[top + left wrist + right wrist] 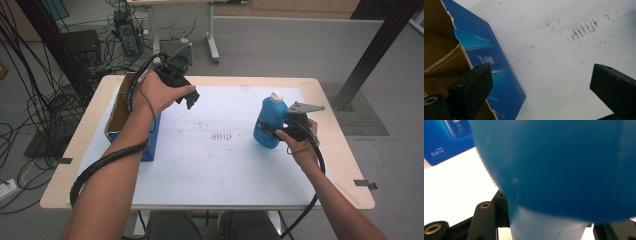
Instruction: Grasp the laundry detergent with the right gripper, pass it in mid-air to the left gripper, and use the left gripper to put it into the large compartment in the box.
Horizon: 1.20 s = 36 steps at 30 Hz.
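The table (210,197), covered by a white sheet, is carrying two things. Faint brown speckle marks (220,136) are showing near the middle of the sheet.

The blue cardboard box (150,145) is standing along the table's left edge, toward the far left corner. Its top is open, with torn brown flaps (439,45) showing in the left gripper view. Its contents cannot be told from these pictures.

The blue bottle (269,122), with a white cap (276,95), is sitting toward the table's right edge, roughly midway between the near and far edges. It is tilting slightly, cap uppermost, and its base appears to be just clear of the sheet.

The right gripper (287,129) is clamping the blue bottle from the right-edge side, its fingers closing on the bottle's body. In the right gripper view the bottle's blue wall is sitting directly against the camera.

The left gripper (187,97) is hovering beside the box's far end, its fingers (471,85) spread wide and holding nothing. Nothing is standing between the bottle and the box.
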Each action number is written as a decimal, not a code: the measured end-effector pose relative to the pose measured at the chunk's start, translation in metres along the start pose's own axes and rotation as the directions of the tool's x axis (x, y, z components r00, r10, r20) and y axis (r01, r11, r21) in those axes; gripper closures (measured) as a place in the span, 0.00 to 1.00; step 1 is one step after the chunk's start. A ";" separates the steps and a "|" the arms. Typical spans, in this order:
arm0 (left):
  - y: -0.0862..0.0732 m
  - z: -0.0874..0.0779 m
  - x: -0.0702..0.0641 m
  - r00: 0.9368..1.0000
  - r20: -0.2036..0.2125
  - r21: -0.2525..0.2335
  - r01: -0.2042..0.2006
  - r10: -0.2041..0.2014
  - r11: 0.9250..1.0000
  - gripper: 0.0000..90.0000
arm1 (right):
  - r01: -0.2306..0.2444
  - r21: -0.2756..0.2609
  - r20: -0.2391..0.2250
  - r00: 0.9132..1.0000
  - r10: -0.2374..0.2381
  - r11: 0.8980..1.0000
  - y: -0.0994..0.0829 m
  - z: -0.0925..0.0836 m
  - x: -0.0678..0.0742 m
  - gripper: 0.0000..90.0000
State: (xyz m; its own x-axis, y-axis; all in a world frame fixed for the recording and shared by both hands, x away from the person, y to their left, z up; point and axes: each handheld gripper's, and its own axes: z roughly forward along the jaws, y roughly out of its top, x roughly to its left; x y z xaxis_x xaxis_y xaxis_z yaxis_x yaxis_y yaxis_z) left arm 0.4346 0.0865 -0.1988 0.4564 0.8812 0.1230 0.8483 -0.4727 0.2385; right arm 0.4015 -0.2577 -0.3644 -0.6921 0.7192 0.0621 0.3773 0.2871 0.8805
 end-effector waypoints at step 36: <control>0.019 -0.066 0.004 0.908 0.031 -0.008 -0.418 0.418 0.909 0.05 | 0.186 0.010 -0.305 0.936 -0.174 0.983 0.114 0.044 0.038 0.49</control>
State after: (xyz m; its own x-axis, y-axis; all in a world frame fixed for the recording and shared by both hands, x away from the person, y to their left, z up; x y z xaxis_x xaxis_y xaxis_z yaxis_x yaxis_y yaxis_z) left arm 0.4350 0.0811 -0.1302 0.7772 0.6026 0.1810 0.5781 -0.7975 0.1729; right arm 0.4452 -0.1695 -0.2820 -0.9015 0.4300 0.0485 0.2482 0.4219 0.8720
